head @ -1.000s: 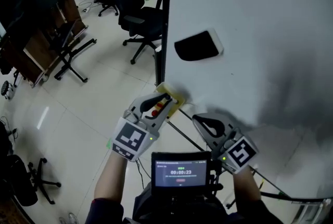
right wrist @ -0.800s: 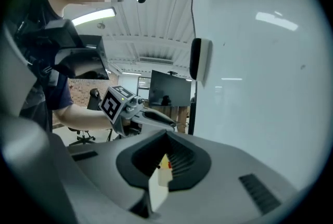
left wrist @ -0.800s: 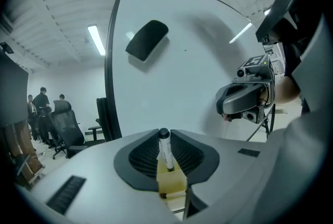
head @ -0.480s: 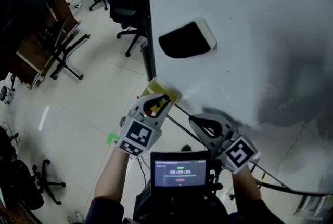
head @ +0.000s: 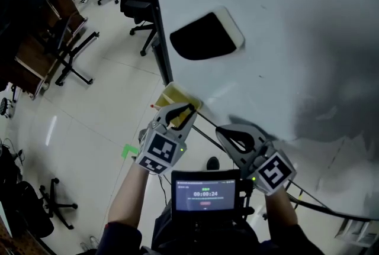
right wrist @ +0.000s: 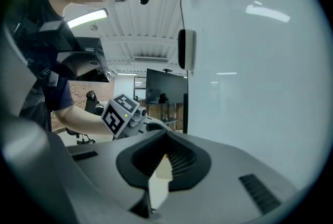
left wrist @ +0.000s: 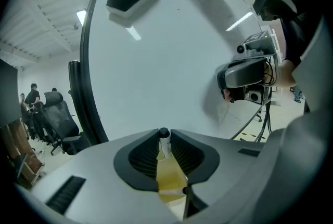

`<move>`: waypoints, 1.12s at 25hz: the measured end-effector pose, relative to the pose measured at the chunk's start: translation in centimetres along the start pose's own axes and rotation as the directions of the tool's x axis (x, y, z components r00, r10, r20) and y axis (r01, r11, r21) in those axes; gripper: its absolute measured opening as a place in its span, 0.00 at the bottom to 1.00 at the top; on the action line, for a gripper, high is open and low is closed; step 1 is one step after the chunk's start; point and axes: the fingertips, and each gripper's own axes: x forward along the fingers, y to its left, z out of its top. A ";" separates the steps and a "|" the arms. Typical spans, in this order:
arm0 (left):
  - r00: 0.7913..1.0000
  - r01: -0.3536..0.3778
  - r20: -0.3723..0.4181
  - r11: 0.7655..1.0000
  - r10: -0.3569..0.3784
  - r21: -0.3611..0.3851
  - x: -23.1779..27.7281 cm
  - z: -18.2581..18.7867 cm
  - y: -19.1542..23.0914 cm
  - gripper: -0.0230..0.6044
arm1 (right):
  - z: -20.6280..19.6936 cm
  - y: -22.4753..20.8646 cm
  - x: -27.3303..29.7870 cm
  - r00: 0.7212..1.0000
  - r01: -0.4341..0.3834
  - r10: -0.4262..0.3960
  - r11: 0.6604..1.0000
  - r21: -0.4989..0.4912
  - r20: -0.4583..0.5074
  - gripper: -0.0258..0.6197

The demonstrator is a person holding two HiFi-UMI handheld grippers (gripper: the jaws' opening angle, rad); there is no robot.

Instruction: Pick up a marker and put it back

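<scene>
Left tongs (left wrist: 164,133) are clamped on the marker (left wrist: 164,145). The tips pinch its white barrel just below the dark end, which pokes out past them toward the whiteboard (head: 266,11). Grip looks centred, with the marker in line with the jaws.

The marker is off the tray (head: 170,96), up in the left tongs right above it. In the left gripper view the tray's yellow shows through the gap under the barrel. The tray sits at the whiteboard's lower left corner, against the black frame. Can't tell from the head view whether the marker tip touches it.

Right tongs (head: 222,129) have jaws together with nothing between them, only floor showing through the slit in the right gripper view. They hang beside the left tongs, apart from them, near the whiteboard's bottom edge and just right of the tray. No contact with the board that I can see.

The eraser (head: 204,38), black with a white back, is stuck on the whiteboard near its left edge, well above the tray.

A small screen (head: 205,191) sits on the chest rig between the forearms, its text too small to read. Office chairs (head: 139,8) stand on the tiled floor (head: 89,123) left of the board. There's a green tape mark (head: 128,152) on the floor by the left forearm.
</scene>
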 end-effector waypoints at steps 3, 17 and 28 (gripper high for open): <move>1.000 0.014 -0.006 1.000 -0.014 -0.001 0.3 -0.1 -0.1 0.15 | -0.3 -0.1 0.1 1.000 -0.001 0.001 1.000 0.008 -0.002 0.06; 0.997 0.041 0.070 0.999 -0.039 -0.027 -1.4 2.5 -0.2 0.20 | 0.9 0.3 -0.3 1.000 0.013 -0.013 1.000 -0.021 0.015 0.06; 0.977 -0.005 0.214 1.000 0.005 -0.001 -7.6 10.6 -0.2 0.04 | 6.3 1.2 -1.6 0.994 0.008 0.006 0.992 -0.126 0.111 0.06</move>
